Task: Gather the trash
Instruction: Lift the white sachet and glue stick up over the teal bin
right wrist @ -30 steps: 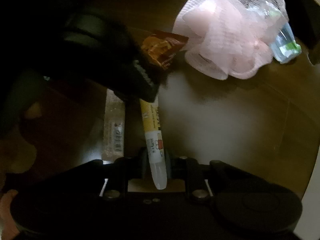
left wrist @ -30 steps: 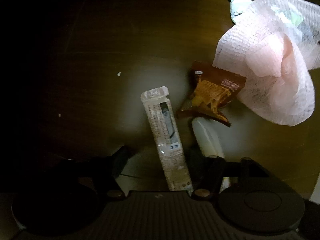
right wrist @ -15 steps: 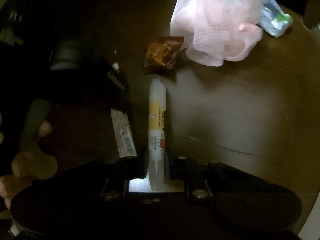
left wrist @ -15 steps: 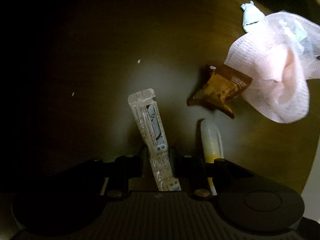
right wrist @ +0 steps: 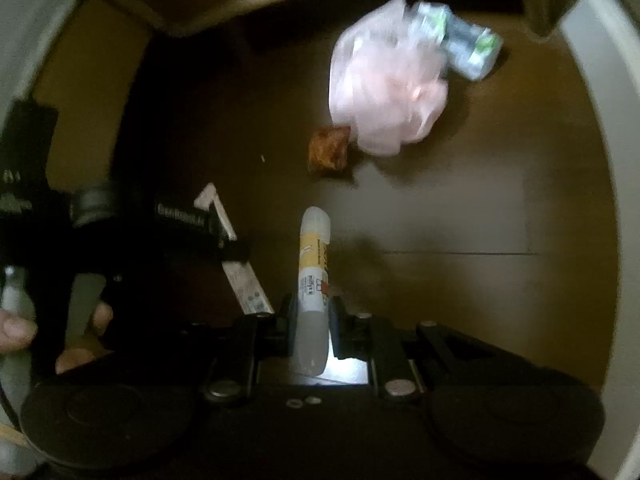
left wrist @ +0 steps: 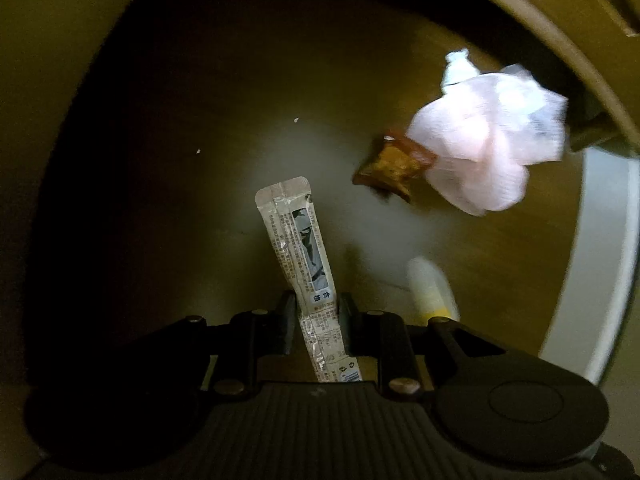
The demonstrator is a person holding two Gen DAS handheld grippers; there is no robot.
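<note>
**Trash in both grips, lifted clear of the counter**

Trash is what I have in each hand now: my left hand-held gripper (left wrist: 314,314) is pinching a long silvery stick sachet (left wrist: 298,248) near its lower end, and my right hand-held gripper (right wrist: 310,316) is clamped on a glue stick (right wrist: 312,276) with a yellow label. The left jaws have just closed in on the sachet. Both pieces stand out past the jaws and hang above the dark wooden counter (right wrist: 460,208), not resting on it.

I judge the pickup step finished and the carry step under way. Left on the counter are a brown snack wrapper (right wrist: 328,152), a pink mesh puff (right wrist: 388,92) touching it, and a small green-and-white packet (right wrist: 472,48) behind the puff.

No bin shows in either view, so the next move calls for finding one and swinging both loads over it before I spread the jaws. The sachet is thin and slick; I would keep it pinched firmly and avoid sharp turns. The remaining pieces would then need another trip.
</note>
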